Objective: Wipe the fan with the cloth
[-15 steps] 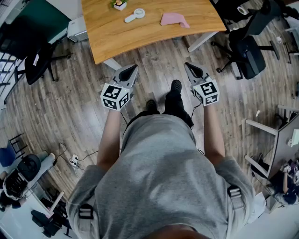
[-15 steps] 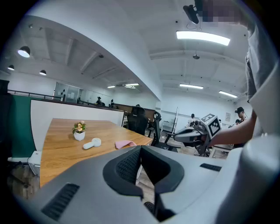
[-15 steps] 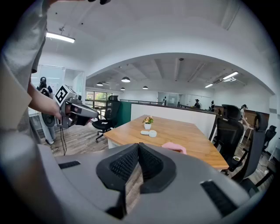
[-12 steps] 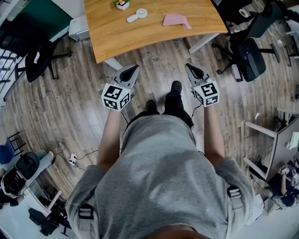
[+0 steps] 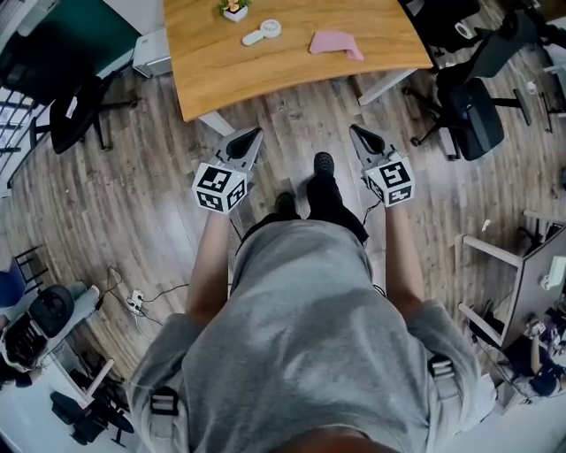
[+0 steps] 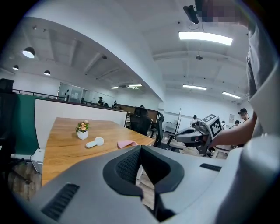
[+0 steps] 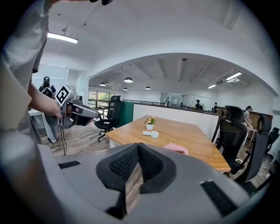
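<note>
Person is standing on the wood floor (image 5: 133, 203) a little back from the table (image 5: 212, 75), one gripper in each hand. Both are held out toward the table and tipped slightly down.

Left gripper (image 5: 256, 134): jaws pressed together with nothing in them. Its own view shows the two pads meeting at the tip, with just floor and table behind. Right gripper (image 5: 355, 131) is the same deal, jaws together and empty. Neither one reaches the table. Both tips hang over the floor just short of its near edge, the left one by the table's near left corner and the right one further along toward its right end.

The fan (image 5: 262, 32) is a small white handheld one. It's lying flat around the middle of the table, round head pointing toward the table's right end and handle toward the left. The cloth (image 5: 333, 42) is pink and a bit crumpled, also on the table, closer to its right end and clearly apart from the fan. There's a tiny potted plant (image 5: 231, 9) at the table's far edge, near the fan.

A black chair (image 5: 467, 104) sits off the table's right end, and another chair (image 5: 72, 115) sits off its left end.
</note>
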Available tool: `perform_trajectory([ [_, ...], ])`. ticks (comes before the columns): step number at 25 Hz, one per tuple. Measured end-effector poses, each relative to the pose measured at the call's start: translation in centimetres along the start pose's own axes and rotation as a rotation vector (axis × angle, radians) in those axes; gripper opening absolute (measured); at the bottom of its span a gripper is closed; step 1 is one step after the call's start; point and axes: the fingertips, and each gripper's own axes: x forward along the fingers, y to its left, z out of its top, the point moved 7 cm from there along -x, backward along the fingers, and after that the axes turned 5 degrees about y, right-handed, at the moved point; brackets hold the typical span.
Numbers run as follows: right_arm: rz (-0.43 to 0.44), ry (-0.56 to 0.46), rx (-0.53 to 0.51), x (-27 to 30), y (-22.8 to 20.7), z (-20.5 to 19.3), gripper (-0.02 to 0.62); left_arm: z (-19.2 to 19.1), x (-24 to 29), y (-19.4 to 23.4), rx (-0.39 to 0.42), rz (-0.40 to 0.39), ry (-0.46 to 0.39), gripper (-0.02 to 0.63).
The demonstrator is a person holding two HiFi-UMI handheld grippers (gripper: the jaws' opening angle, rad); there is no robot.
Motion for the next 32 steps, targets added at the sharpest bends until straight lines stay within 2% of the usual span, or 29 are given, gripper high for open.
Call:
perform_trajectory([
  [12,0.028,-0.024,0.044,1.2,-3.0,-0.6,0.005,1.4,2.5,-0.4,0.018,0.035,0.024,0.02],
  [22,0.088,-0.02,0.06,4.2,-7.0,-0.5,0.006,3.1,5.8,0.5,-0.001,0.088,0.036,0.021],
  [32,0.156,0.007,0.017,7.7,-12.8,0.0,0.006,5.4,9.8,2.0,-0.025,0.168,0.029,0.021],
])
